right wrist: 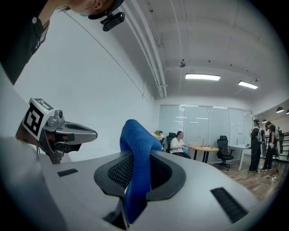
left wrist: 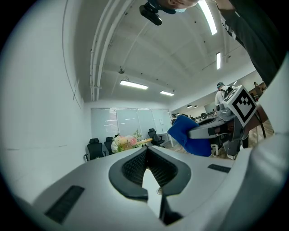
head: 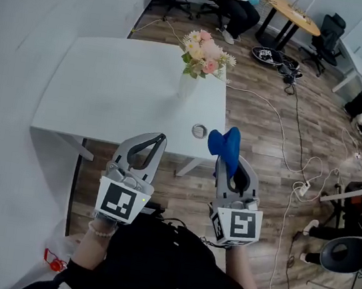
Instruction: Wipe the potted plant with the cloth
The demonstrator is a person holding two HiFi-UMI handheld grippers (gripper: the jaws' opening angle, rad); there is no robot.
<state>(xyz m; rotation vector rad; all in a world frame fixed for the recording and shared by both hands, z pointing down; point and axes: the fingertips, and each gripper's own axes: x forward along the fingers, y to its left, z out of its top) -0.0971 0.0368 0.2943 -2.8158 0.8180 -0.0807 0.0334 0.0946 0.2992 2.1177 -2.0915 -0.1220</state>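
White table (head: 114,97), one potted plant (head: 204,58); one cloth (head: 226,144) in right claw (head: 229,164)

Grey left claw (head: 162,136), black top (head: 164,259)

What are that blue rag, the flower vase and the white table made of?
The blue cloth looks like soft knitted or microfibre fabric: a fine texture shows, and it folds limply. The vase seems to be clear glass or plastic, since it looks pale and translucent. The table has a smooth, matte white top, probably laminate, though the pictures cannot settle that.
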